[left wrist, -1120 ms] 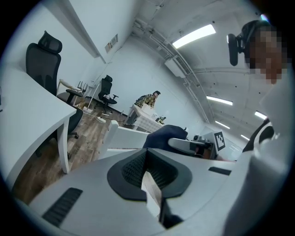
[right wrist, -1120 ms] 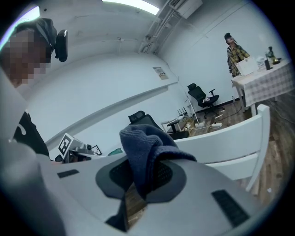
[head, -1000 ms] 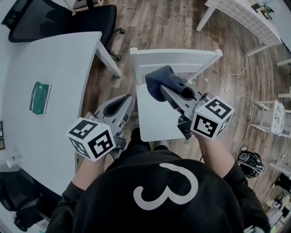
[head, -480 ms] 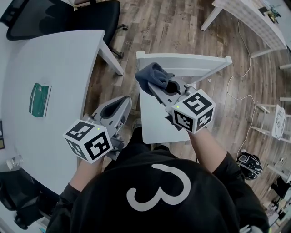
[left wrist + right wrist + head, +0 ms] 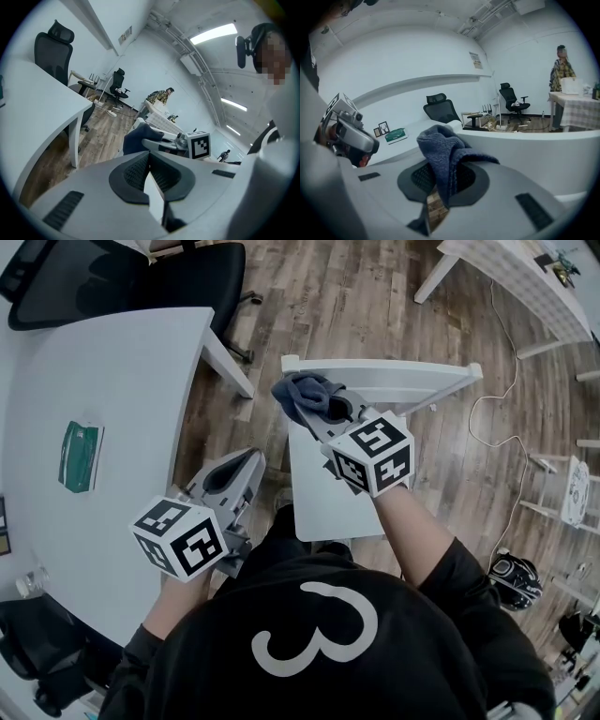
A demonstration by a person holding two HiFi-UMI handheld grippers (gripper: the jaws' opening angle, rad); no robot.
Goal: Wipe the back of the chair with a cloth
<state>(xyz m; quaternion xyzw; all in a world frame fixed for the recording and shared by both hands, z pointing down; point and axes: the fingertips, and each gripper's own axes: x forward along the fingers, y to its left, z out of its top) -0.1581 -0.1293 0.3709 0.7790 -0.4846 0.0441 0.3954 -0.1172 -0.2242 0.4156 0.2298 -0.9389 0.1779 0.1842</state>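
Right tongs (image 5: 311, 409), clamping dark blue cloth (image 5: 294, 388), slid left along white wooden chair back (image 5: 412, 375) beneath; keep pressure even. Left tongs (image 5: 246, 463) together, empty.

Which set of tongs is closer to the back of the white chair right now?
Right. The right tongs, shut on the cloth, are at the left end of the chair back; the left tongs hang lower, off to the left of the seat.
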